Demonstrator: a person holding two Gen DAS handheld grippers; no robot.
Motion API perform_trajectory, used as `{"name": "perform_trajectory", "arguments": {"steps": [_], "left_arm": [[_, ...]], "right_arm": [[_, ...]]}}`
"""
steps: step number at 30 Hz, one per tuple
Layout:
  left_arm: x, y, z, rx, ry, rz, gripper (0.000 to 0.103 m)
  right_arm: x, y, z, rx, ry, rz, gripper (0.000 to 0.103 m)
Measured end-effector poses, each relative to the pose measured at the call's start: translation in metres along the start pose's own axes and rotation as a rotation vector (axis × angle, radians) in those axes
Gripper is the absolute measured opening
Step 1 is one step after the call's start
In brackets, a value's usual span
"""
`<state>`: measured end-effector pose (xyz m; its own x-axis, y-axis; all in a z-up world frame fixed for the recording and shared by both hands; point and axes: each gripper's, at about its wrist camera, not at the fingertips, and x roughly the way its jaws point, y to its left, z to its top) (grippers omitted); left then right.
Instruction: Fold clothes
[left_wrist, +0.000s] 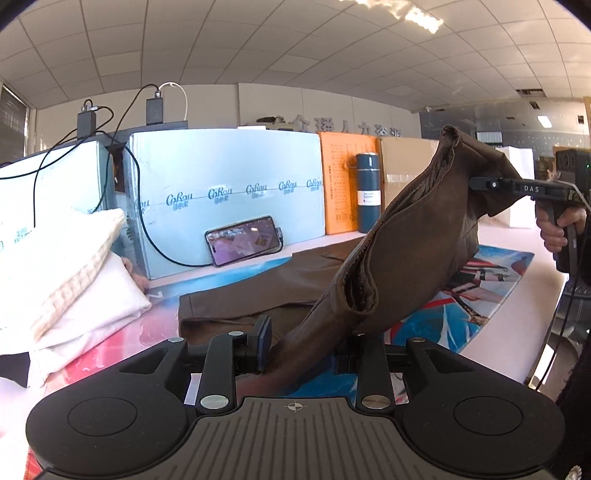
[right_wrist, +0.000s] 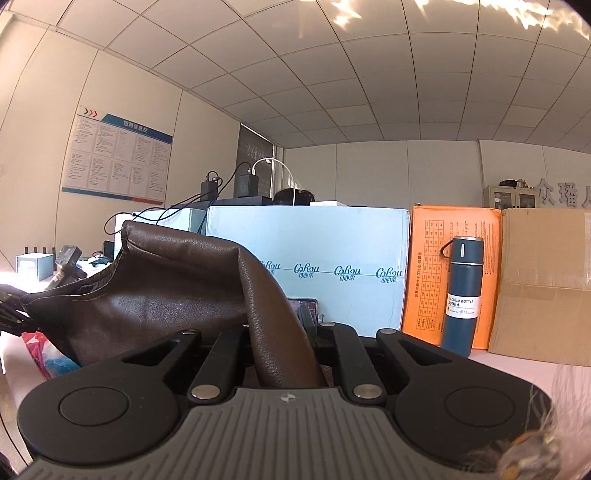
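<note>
Both my views are bright, lit by daylight. Sun patches glare white on the ceiling (left_wrist: 406, 14) at the top right of each view, blown out. My fisheye lenses bend the ceiling grid and walls into curves, and black vignette fills the corners. Near me the white cloth pile (left_wrist: 74, 266) is overexposed. The brown garment (right_wrist: 166, 280) shows soft sheen; distant lettering is slightly soft.

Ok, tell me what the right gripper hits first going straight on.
Past the garment it is shut on, the right gripper would likely meet the phone, or else the blue box behind it; depth is unclear.
</note>
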<state>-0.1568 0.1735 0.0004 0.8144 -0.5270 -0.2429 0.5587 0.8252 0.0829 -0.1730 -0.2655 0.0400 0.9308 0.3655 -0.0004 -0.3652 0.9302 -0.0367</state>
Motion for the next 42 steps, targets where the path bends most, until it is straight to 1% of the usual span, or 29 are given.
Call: {"name": "perform_trajectory", "arguments": {"steps": [3,5,6,9,11,13,14,16,18,19,21,23,24,25,26,27,28,30,32,33,35,36,40,42], "left_arm": [[0.013,0.013,0.011,-0.033,-0.066,0.046,0.029],[0.026,0.025,0.019,-0.105,-0.086,0.059,0.028],[0.033,0.032,0.021,-0.147,-0.083,0.066,0.028],[0.056,0.052,0.026,-0.277,-0.066,0.089,0.028],[0.071,0.064,0.027,-0.351,-0.047,0.099,0.028],[0.085,0.076,0.026,-0.421,-0.010,0.107,0.028],[0.092,0.080,0.025,-0.445,0.011,0.125,0.029],[0.104,0.089,0.020,-0.485,0.077,0.155,0.029],[0.112,0.097,0.014,-0.537,0.134,0.158,0.029],[0.113,0.100,0.012,-0.559,0.147,0.160,0.029],[0.115,0.107,0.008,-0.598,0.162,0.159,0.033],[0.115,0.110,0.005,-0.622,0.165,0.143,0.046],[0.116,0.110,0.004,-0.625,0.164,0.134,0.050],[0.117,0.110,0.004,-0.627,0.164,0.125,0.056],[0.118,0.110,0.003,-0.629,0.164,0.115,0.061],[0.119,0.109,0.003,-0.630,0.164,0.106,0.063],[0.119,0.109,0.003,-0.633,0.162,0.101,0.065],[0.119,0.110,0.002,-0.641,0.158,0.093,0.068],[0.120,0.111,0.002,-0.651,0.154,0.086,0.070],[0.120,0.112,0.001,-0.656,0.153,0.082,0.071],[0.121,0.112,0.001,-0.657,0.148,0.081,0.073],[0.121,0.112,0.001,-0.656,0.144,0.081,0.073],[0.120,0.112,0.001,-0.660,0.134,0.078,0.074],[0.120,0.112,0.001,-0.667,0.132,0.076,0.074]], "right_arm": [[0.021,-0.006,0.006,0.006,-0.040,-0.027,0.009],[0.040,-0.012,0.008,0.017,-0.050,-0.042,0.009],[0.051,-0.016,0.008,0.028,-0.046,-0.048,0.009],[0.086,-0.027,0.006,0.065,0.011,-0.069,0.009],[0.110,-0.034,0.005,0.088,0.052,-0.085,0.009],[0.132,-0.039,0.003,0.103,0.097,-0.103,0.009],[0.145,-0.040,0.000,0.099,0.130,-0.111,0.009],[0.169,-0.039,-0.006,0.081,0.196,-0.133,0.009],[0.185,-0.038,-0.014,0.073,0.253,-0.143,0.009],[0.192,-0.038,-0.018,0.072,0.280,-0.146,0.009],[0.200,-0.039,-0.025,0.080,0.321,-0.151,0.010],[0.204,-0.042,-0.030,0.102,0.353,-0.167,0.011],[0.206,-0.044,-0.033,0.113,0.368,-0.176,0.012],[0.208,-0.045,-0.035,0.120,0.381,-0.198,0.015],[0.208,-0.045,-0.037,0.120,0.390,-0.237,0.027],[0.209,-0.045,-0.039,0.120,0.398,-0.276,0.043],[0.208,-0.046,-0.040,0.122,0.399,-0.318,0.048],[0.204,-0.047,-0.041,0.130,0.379,-0.412,0.065],[0.200,-0.048,-0.043,0.140,0.356,-0.498,0.071],[0.196,-0.050,-0.043,0.151,0.340,-0.520,0.074],[0.187,-0.056,-0.042,0.220,0.291,-0.528,0.079],[0.183,-0.059,-0.042,0.278,0.280,-0.517,0.079],[0.164,-0.067,-0.042,0.531,0.253,-0.424,0.081],[0.157,-0.063,-0.041,0.589,0.240,-0.385,0.083]]}}
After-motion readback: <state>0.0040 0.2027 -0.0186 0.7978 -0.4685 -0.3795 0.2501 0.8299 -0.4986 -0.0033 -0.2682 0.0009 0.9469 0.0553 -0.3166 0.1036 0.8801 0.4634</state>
